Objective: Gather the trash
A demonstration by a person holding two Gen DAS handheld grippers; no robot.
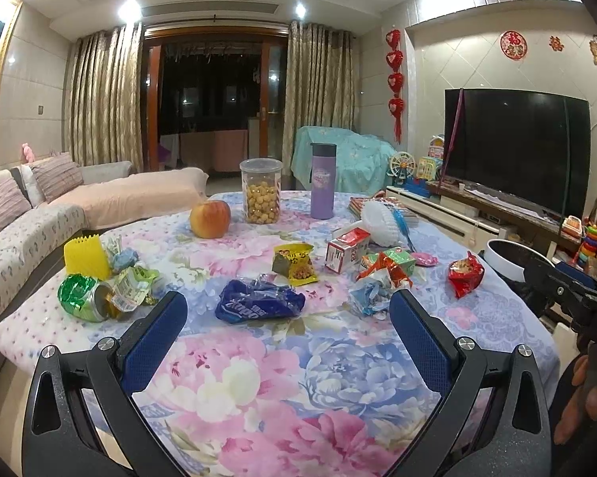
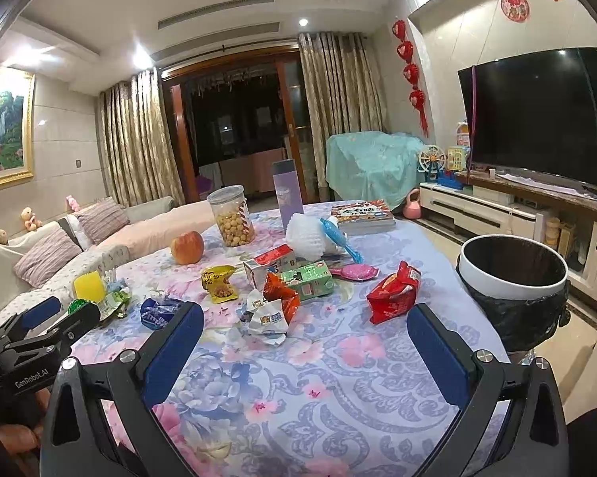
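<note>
Trash lies across the floral tablecloth (image 1: 282, 373): a blue wrapper (image 1: 258, 305), a yellow snack bag (image 1: 294, 264), a red snack bag (image 1: 464, 273), a crushed green can (image 1: 84, 297), a small carton (image 1: 347, 254) and crumpled wrappers (image 1: 378, 282). My left gripper (image 1: 288, 310) is open and empty, just short of the blue wrapper. My right gripper (image 2: 304, 324) is open and empty, with a crumpled white wrapper (image 2: 268, 318) and the red snack bag (image 2: 394, 292) ahead of it. A bin (image 2: 513, 274) with a black liner stands off the table's right edge.
An apple (image 1: 210, 218), a jar of snacks (image 1: 260, 190), a purple bottle (image 1: 322, 181), a white foam net (image 2: 306, 234) and books (image 2: 362, 214) sit at the far side. A sofa (image 1: 40, 214) runs along the left, a TV (image 1: 517, 147) stands at the right.
</note>
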